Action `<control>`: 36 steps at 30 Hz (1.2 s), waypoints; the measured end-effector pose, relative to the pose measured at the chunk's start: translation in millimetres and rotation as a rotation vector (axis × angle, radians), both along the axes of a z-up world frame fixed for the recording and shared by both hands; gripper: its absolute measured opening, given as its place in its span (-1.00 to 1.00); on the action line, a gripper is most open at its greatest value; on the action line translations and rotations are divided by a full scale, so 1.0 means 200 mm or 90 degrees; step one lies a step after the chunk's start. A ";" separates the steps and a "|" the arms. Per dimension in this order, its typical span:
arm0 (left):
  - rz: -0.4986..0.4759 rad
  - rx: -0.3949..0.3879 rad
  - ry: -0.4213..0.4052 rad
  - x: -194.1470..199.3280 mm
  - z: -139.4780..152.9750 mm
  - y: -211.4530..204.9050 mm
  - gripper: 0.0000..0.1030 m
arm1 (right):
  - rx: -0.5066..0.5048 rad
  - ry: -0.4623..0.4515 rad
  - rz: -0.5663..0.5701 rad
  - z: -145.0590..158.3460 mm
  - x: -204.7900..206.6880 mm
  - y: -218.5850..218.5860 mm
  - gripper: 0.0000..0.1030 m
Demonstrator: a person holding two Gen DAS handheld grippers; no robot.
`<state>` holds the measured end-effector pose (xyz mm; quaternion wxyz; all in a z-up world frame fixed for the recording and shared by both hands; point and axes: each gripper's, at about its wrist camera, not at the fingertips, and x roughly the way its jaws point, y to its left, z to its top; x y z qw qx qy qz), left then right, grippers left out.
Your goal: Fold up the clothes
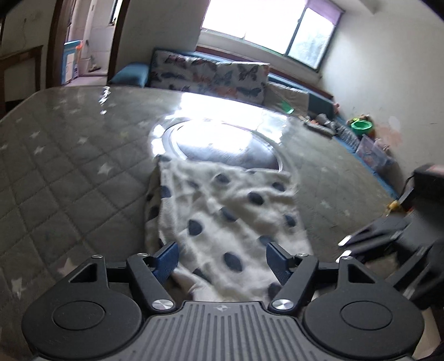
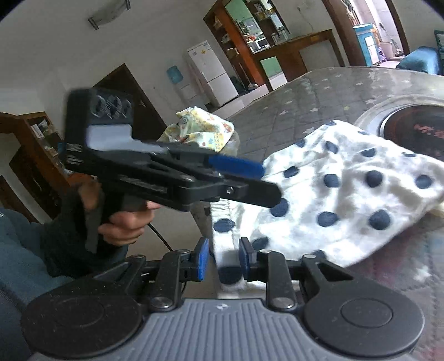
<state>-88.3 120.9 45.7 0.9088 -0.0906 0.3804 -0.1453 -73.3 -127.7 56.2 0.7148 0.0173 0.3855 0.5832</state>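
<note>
Cloth: the white spotted garment (image 1: 222, 211) lay on the quilted table (image 1: 69, 155), its far edge at 12 o'clock touching the round glass plate (image 1: 227, 144).
Left gripper (image 1: 222, 261): jaws apart, cloth between, pads not pressing.
Right gripper (image 2: 222, 262): jaws narrow around the garment's near edge at 6 o'clock; whether they pinched it could not be told.

I am looking into a lived-in home. Past the quilted, star-patterned bench (image 1: 63, 155) I see a sofa with butterfly-print cushions (image 1: 211, 77) under a bright window (image 1: 266, 25), and toys on the floor by the wall. The other way stand a white fridge (image 2: 211, 72), a water dispenser (image 2: 177, 80) and wooden shelving (image 2: 249, 30).
</note>
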 end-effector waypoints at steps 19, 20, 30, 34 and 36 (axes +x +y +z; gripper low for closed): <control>-0.049 0.023 -0.018 -0.03 0.02 -0.12 0.41 | -0.082 -0.092 -0.249 -0.01 0.59 -0.08 -0.54; -0.046 0.022 -0.011 -0.03 0.01 -0.11 0.41 | -0.093 -0.085 -0.260 -0.04 0.62 -0.09 -0.54; -0.040 0.017 0.006 -0.07 -0.01 -0.06 0.44 | -0.122 -0.114 -0.294 -0.08 0.64 -0.11 -0.58; -0.039 0.019 0.006 -0.07 -0.01 -0.06 0.47 | -0.104 -0.138 -0.249 0.00 0.61 -0.01 -0.55; -0.036 0.016 0.007 -0.06 -0.02 -0.06 0.47 | -0.098 -0.144 -0.209 0.03 0.59 0.08 -0.54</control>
